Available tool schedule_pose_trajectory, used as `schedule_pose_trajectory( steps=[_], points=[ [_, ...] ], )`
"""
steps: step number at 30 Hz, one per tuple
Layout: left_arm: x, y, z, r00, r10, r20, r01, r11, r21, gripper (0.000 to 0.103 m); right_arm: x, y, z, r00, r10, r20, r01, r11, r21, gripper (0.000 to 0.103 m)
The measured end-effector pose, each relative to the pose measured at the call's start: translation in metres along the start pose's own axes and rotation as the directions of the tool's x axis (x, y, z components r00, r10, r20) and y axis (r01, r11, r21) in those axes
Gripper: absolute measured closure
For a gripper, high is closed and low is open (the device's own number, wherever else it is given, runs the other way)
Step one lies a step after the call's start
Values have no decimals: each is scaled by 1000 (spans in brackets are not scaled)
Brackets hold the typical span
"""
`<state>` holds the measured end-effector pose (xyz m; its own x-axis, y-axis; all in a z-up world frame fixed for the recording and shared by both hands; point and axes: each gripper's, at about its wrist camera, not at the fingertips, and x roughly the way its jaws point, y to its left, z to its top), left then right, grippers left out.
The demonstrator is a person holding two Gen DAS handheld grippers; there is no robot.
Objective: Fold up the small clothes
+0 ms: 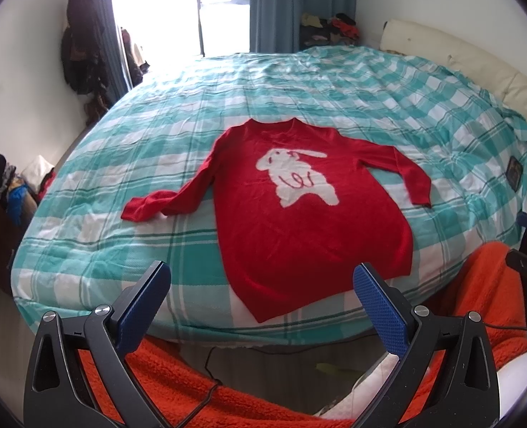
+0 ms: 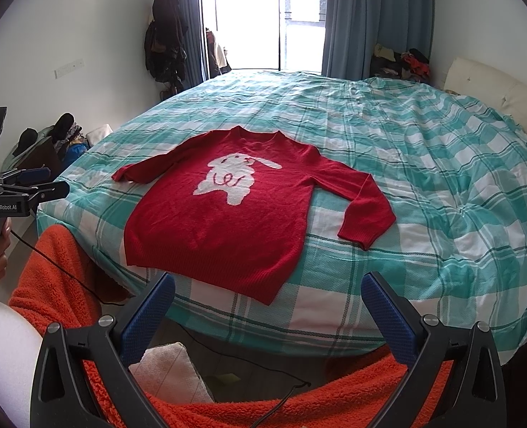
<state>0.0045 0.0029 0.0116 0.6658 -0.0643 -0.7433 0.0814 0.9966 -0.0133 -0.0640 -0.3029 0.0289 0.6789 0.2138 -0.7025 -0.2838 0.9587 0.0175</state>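
Observation:
A small red sweater (image 1: 299, 221) with a white rabbit on its front lies flat and face up on the bed, collar away from me, both sleeves spread out to the sides. It also shows in the right wrist view (image 2: 227, 221). My left gripper (image 1: 263, 285) is open and empty, held above the bed's near edge just short of the sweater's hem. My right gripper (image 2: 268, 292) is open and empty, also just short of the hem. The left gripper's body (image 2: 17, 192) shows at the left edge of the right wrist view.
The bed has a teal and white checked cover (image 1: 388, 100). A cream headboard (image 1: 477, 67) stands at the right. A dark phone (image 1: 514, 173) lies near the bed's right edge. An orange fleece (image 2: 60, 285) covers my legs. Clothes are piled by the left wall (image 2: 49, 142).

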Motion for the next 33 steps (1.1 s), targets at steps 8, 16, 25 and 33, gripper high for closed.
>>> schedule_pose_trajectory(
  steps=[8, 16, 25, 33],
  points=[
    [0, -1, 0, 1000, 1, -2, -1, 1000, 0, 1, 1, 3, 1, 1000, 2, 0, -2, 1000, -3, 0],
    [-2, -1, -4, 1000, 13, 4, -13, 1000, -2, 1, -2, 1, -1, 1000, 4, 20, -4, 1000, 16, 0],
    [17, 1, -5, 994, 83, -65, -85, 996, -27, 1, 0, -5, 0, 999, -2, 40, 2, 1000, 16, 0],
    [34, 7, -13, 980, 139, -143, -146, 989, -36, 1, 3, -5, 5, 999, -19, 36, 19, 1000, -1, 0]
  ],
)
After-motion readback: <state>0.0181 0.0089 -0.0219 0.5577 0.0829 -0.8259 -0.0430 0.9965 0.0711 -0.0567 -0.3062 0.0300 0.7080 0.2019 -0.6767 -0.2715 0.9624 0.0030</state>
